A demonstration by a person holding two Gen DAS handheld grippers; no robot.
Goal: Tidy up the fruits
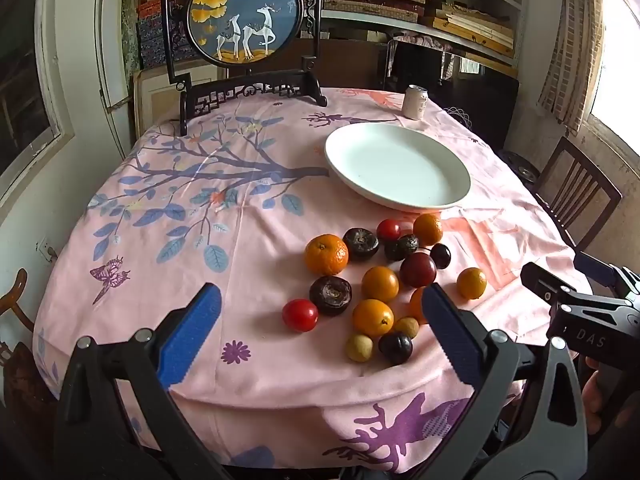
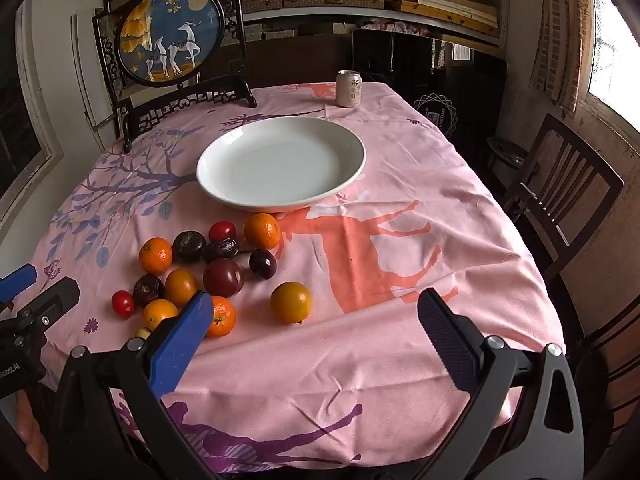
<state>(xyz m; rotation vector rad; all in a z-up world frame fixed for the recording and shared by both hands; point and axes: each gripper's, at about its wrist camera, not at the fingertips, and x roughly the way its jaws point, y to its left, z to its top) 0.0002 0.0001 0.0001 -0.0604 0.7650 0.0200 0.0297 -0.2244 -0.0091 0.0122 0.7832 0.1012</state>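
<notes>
Several small fruits lie loose on the pink tablecloth: mandarins point(image 1: 326, 254) point(image 2: 155, 255), orange round fruits point(image 1: 380, 283) point(image 2: 291, 302), red tomatoes point(image 1: 300, 315) point(image 2: 122, 303), dark plums point(image 1: 417, 269) point(image 2: 223, 277), wrinkled dark fruits point(image 1: 330, 295) and pale longans point(image 1: 359, 347). An empty white plate point(image 1: 396, 166) point(image 2: 280, 162) sits just beyond them. My left gripper point(image 1: 320, 332) is open and empty, above the near table edge, with the fruit pile ahead between its fingers. My right gripper point(image 2: 316, 332) is open and empty, right of the pile.
A drink can point(image 1: 415, 102) point(image 2: 349, 89) stands at the table's far side. A framed round deer picture on a dark stand point(image 1: 244, 16) point(image 2: 172, 36) stands at the far left. A wooden chair point(image 2: 560, 184) is at the right. Shelves fill the back wall.
</notes>
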